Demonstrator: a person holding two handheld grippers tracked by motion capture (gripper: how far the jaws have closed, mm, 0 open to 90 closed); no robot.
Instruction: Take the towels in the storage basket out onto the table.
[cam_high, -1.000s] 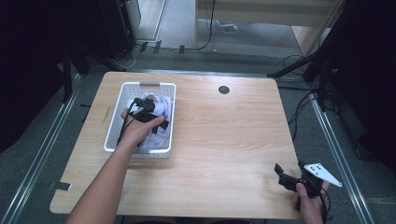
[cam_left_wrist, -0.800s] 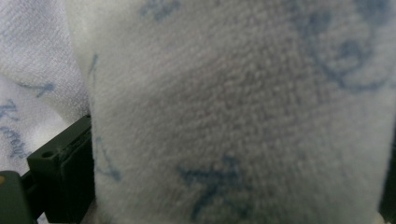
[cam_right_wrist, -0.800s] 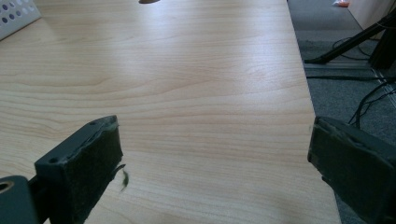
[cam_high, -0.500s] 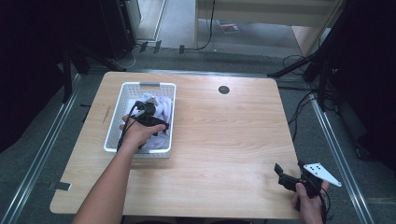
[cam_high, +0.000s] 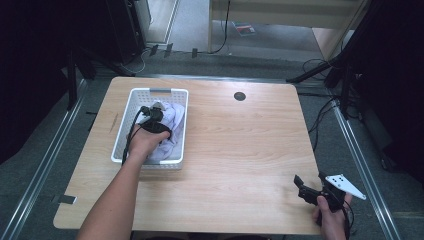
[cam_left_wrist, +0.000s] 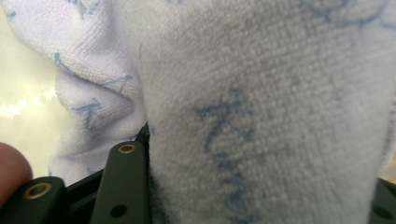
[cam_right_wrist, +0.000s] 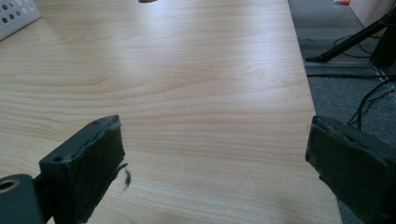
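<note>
A white slotted basket (cam_high: 160, 91) stands on the left half of the wooden table (cam_high: 240, 150). A pale lilac towel (cam_high: 172, 117) with blue print lies bunched inside it. My left gripper (cam_high: 152, 114) is down in the basket, pushed into the cloth. In the left gripper view the towel (cam_left_wrist: 257, 93) fills the space between the two wide-apart jaws of my left gripper (cam_left_wrist: 261, 196). My right gripper (cam_high: 310, 179) rests low over the near right corner of the table. Its jaws stand open with nothing between them, as the right gripper view (cam_right_wrist: 215, 158) confirms.
A round black grommet (cam_high: 239, 96) sits in the tabletop near the far edge. The basket's corner (cam_right_wrist: 16, 16) shows at the upper left of the right gripper view. Cables and stand legs (cam_high: 325, 75) lie on the floor beyond the table's right side.
The left hand has shifted only slightly inside the basket. The right gripper has not moved.
</note>
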